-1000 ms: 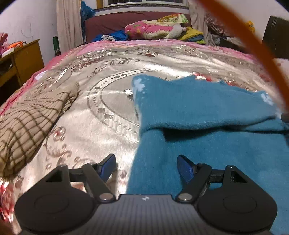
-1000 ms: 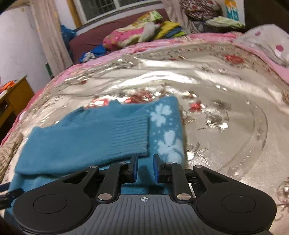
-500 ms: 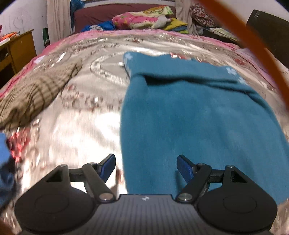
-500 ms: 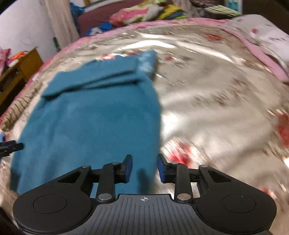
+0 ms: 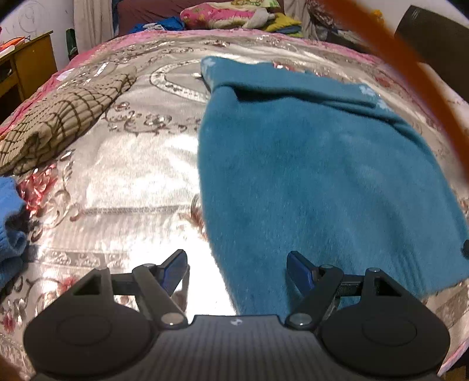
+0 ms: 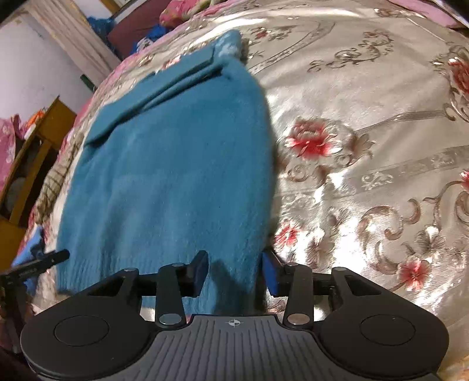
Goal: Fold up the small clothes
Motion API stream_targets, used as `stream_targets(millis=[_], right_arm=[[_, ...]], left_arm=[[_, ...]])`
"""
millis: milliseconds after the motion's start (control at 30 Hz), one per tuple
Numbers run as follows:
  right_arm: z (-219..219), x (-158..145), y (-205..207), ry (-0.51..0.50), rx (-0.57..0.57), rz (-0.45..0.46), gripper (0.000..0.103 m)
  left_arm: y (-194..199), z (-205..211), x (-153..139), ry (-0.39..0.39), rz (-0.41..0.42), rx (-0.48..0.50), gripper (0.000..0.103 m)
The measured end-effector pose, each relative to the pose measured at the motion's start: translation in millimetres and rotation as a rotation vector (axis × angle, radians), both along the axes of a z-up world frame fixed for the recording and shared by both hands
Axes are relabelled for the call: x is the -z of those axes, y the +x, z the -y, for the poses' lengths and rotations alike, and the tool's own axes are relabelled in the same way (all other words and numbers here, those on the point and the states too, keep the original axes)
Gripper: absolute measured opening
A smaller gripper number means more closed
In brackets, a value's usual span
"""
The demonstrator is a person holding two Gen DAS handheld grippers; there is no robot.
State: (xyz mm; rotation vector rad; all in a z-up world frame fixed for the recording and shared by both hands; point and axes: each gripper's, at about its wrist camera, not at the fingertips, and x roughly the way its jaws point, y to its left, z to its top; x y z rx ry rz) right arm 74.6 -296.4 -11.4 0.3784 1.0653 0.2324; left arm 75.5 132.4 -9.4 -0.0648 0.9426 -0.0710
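Observation:
A teal fuzzy sweater lies flat on the silver floral bedspread, sleeves folded across its far end. My left gripper is open and empty, just above the sweater's near left corner. In the right wrist view the same sweater fills the left half. My right gripper is open, its jaws on either side of the sweater's near right edge, not closed on it.
A tan checked garment lies at the left. A light blue knit garment sits at the far left edge. A wooden cabinet stands beside the bed. Pillows and clothes are piled at the headboard. An orange cable crosses the right.
Both grippers have pulled back from the sweater's far folded end to its near hem. The right gripper has opened wider; the left stayed open.

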Motion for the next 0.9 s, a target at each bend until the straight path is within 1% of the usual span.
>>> stream_targets(millis=[33,133,267,333,400,467,533,633,667,733,800,833,900], right_arm=[[-2.4,0.2,-0.2,-0.008,-0.002,0.004,0.043],[-5.7,-1.3,-0.9,0.004,-0.007,0.011,0.043],[-6.1,2.3,1.3,0.009,-0.003,0.012,0.043],[-2.6,2.3,1.0,0.032,0.014,0.008,0.043],[1.2,0.2,-0.7,0.051,0.021,0.014,0.043],[5.6,-0.4,-0.1,0.057,0.032,0.018,0.043],[10.6,3.6,4.4,0.079,0.066,0.014,0.043],[18.0,13.5,12.2,0.175,0.119,0.009,0.043],[18.6,15.4,13.8,0.196,0.131,0.007,0.043],[15.9,15.3,15.5,0.209,0.134,0.006,0.043],[11.7,13.5,14.1,0.207,0.113,0.006,0.043],[9.4,13.4,13.6,0.207,0.105,0.002,0.041],[5.0,14.4,11.0,0.21,0.096,-0.004,0.041]], left_arm=[[-0.5,0.8,1.6,0.006,-0.006,0.003,0.081],[-2.0,4.3,5.9,-0.025,-0.022,0.032,0.081],[-1.8,10.8,8.5,-0.035,-0.019,0.062,0.081],[-3.7,8.2,6.5,-0.072,-0.009,0.065,0.08],[-6.1,4.2,4.2,-0.128,-0.001,0.069,0.077],[-6.9,1.6,3.9,-0.167,0.002,0.065,0.077],[-5.6,1.3,5.4,-0.176,0.0,0.061,0.076],[-4.3,1.5,5.6,-0.189,0.004,0.059,0.077],[-3.9,1.5,5.9,-0.192,0.002,0.059,0.078],[-4.2,3.0,5.8,-0.193,-0.001,0.066,0.08],[-3.3,4.9,6.1,-0.185,-0.001,0.071,0.082],[-3.3,5.7,6.1,-0.182,0.001,0.071,0.082],[-2.1,5.7,5.0,-0.197,0.006,0.071,0.081]])
